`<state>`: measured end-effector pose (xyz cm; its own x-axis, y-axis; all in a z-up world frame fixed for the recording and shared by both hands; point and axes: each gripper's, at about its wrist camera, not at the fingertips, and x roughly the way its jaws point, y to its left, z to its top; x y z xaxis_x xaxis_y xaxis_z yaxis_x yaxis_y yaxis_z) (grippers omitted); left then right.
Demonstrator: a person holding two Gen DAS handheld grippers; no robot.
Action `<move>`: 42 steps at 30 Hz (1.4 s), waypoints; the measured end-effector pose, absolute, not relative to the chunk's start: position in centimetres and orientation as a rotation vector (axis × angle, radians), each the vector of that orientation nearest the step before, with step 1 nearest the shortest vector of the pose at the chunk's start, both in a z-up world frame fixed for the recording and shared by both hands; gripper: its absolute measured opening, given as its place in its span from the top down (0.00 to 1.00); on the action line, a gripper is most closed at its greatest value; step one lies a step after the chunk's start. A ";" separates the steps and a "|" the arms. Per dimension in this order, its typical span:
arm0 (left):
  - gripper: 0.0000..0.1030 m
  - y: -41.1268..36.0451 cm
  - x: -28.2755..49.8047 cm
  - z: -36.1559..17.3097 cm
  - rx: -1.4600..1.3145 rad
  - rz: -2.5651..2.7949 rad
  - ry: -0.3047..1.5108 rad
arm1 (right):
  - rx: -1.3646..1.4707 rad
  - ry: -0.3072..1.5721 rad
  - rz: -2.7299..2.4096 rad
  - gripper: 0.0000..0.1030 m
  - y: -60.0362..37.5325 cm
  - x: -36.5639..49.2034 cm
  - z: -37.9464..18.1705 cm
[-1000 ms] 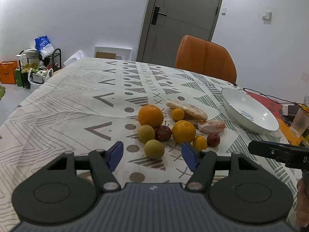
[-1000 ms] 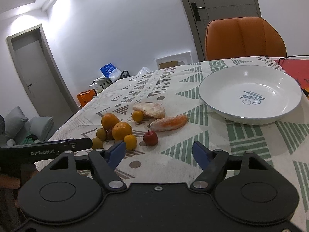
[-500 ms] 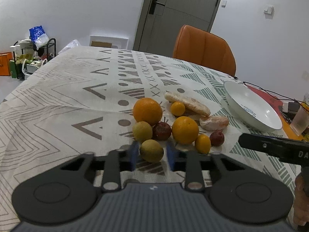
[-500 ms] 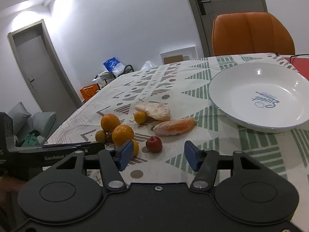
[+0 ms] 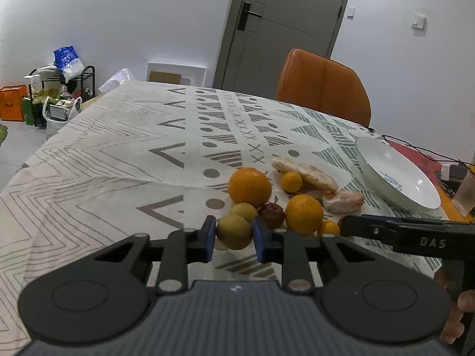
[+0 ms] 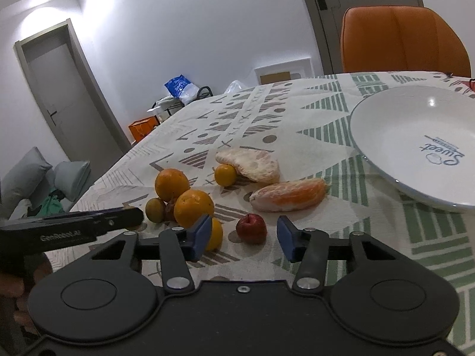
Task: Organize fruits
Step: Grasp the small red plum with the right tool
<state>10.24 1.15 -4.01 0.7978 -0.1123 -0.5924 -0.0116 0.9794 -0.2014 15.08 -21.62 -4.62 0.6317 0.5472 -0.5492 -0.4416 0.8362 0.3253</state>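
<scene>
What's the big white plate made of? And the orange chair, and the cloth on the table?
Plate: looks like glazed ceramic, glossy, with a bright light spot and printed lettering.
Chair: seemingly leather or faux leather, smooth, slightly shiny, with padded seams.
Cloth: appears woven fabric, matte, softly wrinkled, printed with shapes.

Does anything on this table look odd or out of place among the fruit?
Yes: two peeled citrus pieces lie bare on the tablecloth beside the whole fruit, while the white plate close by holds nothing.
</scene>
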 end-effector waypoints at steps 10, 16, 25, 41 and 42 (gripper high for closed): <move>0.76 1.4 10.1 -3.6 -0.199 -0.036 0.629 | 0.182 0.668 0.575 0.80 -22.0 15.4 -4.7; 0.76 0.6 10.1 -2.9 -0.188 -0.052 0.609 | 0.198 0.617 0.569 0.80 -23.3 14.6 -3.7; 0.76 -1.2 11.0 -2.0 -0.167 -0.091 0.585 | 0.219 0.566 0.523 0.80 -25.7 14.3 -2.4; 0.76 -5.7 12.6 -0.9 -0.112 -0.173 0.560 | 0.232 0.497 0.431 0.80 -29.8 14.7 -1.3; 0.76 -6.0 12.7 -0.9 -0.108 -0.176 0.559 | 0.235 0.496 0.426 0.80 -30.1 14.8 -1.3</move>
<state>12.74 -6.02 -0.89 0.8333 -0.1952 -0.5172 0.1368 0.9793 -0.1491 14.78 -30.07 -1.28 0.7949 0.4482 -0.4090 -0.3362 0.8865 0.3180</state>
